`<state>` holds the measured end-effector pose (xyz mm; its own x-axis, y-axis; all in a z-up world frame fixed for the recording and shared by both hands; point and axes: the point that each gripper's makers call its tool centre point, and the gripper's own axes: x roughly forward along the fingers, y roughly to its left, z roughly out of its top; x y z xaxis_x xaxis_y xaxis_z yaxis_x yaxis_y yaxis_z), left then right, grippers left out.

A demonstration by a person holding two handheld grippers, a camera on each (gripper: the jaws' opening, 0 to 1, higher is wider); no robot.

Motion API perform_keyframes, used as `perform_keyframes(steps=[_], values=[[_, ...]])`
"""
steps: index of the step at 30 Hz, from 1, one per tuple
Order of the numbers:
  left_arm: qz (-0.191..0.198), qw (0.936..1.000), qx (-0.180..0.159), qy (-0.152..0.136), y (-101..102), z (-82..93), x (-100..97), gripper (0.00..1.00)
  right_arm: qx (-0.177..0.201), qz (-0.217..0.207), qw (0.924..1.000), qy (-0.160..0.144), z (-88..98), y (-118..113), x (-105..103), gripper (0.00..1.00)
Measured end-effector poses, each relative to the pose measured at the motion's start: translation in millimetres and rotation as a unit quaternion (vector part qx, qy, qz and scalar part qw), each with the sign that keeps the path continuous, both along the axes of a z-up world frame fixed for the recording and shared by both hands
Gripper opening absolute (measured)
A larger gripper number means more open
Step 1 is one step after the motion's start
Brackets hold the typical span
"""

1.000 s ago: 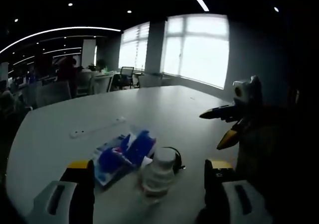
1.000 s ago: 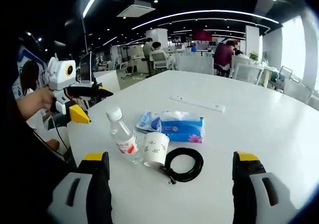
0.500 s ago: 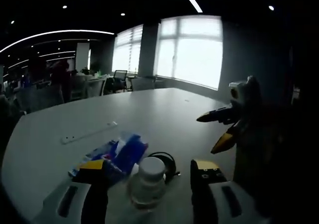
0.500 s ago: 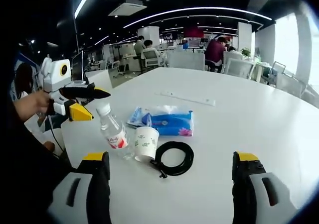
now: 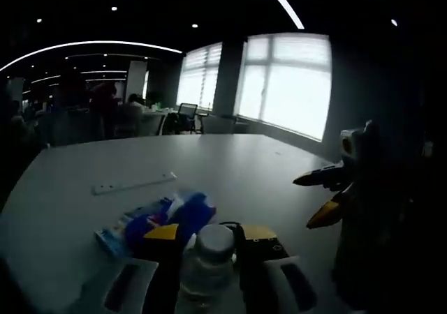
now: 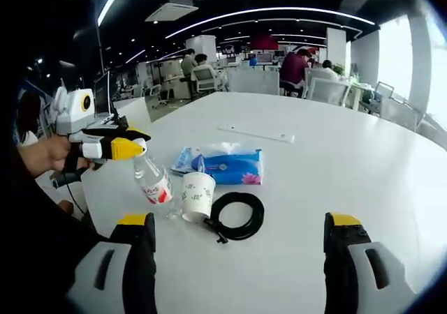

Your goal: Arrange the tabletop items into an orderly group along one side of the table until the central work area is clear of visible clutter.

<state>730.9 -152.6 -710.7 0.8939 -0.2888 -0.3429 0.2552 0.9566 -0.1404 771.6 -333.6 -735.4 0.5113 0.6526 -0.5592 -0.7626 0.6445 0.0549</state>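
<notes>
- Our left claw has closed in around the neck of the water bottle; in the left gripper view its yellow-tipped jaws flank the white cap with almost no gap showing. We judge it gripped or on the point of it, taken high because the neck gives the jaws the narrowest hold.
- In the right gripper view the left claw comes in from the left, level with the bottle's top, and the bottle leans slightly under it.
- Our right claw is spread wide and holds nothing; it hangs back over bare bench, apparently free for the next item.
- Ahead of the right claw, the paper cup stands upright just beside the bottle, the coiled black cable lies just right of the cup, and the blue tissue pack lies beyond them.
- Farther off, a white power strip lies apart from the cluster.
- Everything sits mid-bench, so we judge the tidying barely begun; the bottle looks like the first thing to go to the edge.
- Lifting risks knocking the cup, which stands so close.
</notes>
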Motion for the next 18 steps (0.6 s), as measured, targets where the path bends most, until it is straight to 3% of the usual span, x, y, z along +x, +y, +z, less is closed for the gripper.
perform_keyframes(steps=[7,12,18], values=[[-0.001,0.9996,0.029,-0.001,-7.6,-10.1,-1.5,0.24,-0.003,-0.001,1.0,0.003,-2.2,-2.7,0.4,0.96],[0.004,0.9975,0.066,-0.026,-5.8,-8.9,-0.6,0.22,-0.006,-0.001,1.0,0.006,-5.3,-4.9,0.2,0.96],[-0.001,0.9969,0.066,-0.043,-8.0,-8.1,-1.5,0.22,-0.01,-0.002,0.9999,0.007,-7.0,-7.0,0.3,0.95]])
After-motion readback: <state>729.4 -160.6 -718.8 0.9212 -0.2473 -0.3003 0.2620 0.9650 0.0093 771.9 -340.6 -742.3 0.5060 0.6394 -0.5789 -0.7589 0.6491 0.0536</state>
